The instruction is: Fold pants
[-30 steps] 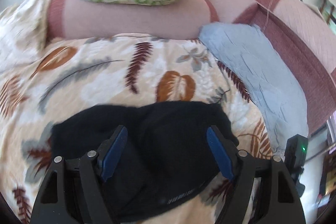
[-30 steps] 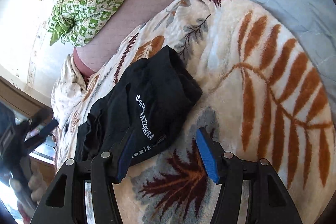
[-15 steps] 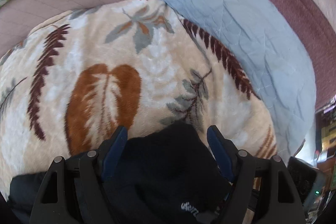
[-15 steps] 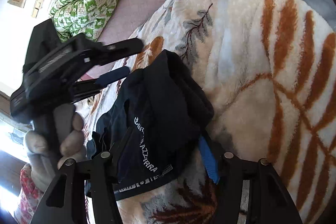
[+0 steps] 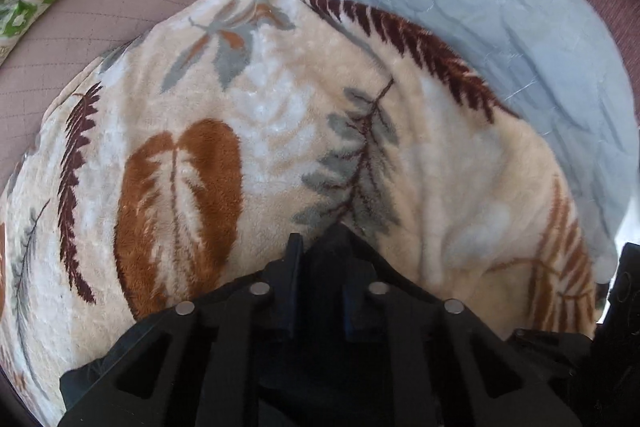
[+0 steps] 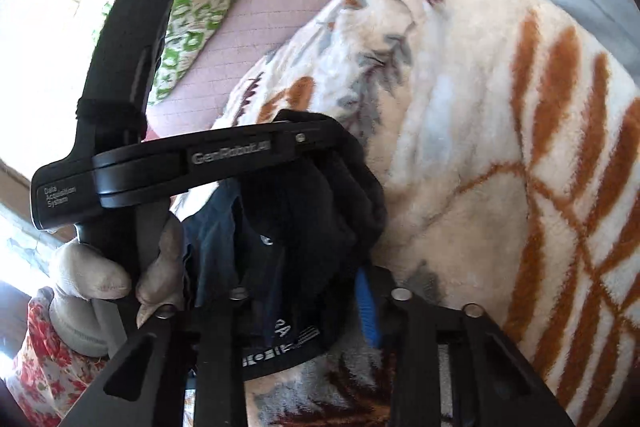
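Since half a second ago, the left gripper (image 5: 320, 247) has pressed together on a fold of the black folded pants (image 6: 304, 227), its blue pads now hidden by cloth. The right gripper (image 6: 304, 291) has closed in too, pinching the same single garment, one blue pad showing. The pants lie bunched on the cream leaf-patterned fleece blanket (image 5: 280, 115), near its edge by the pale blue quilted cover (image 5: 480, 7).
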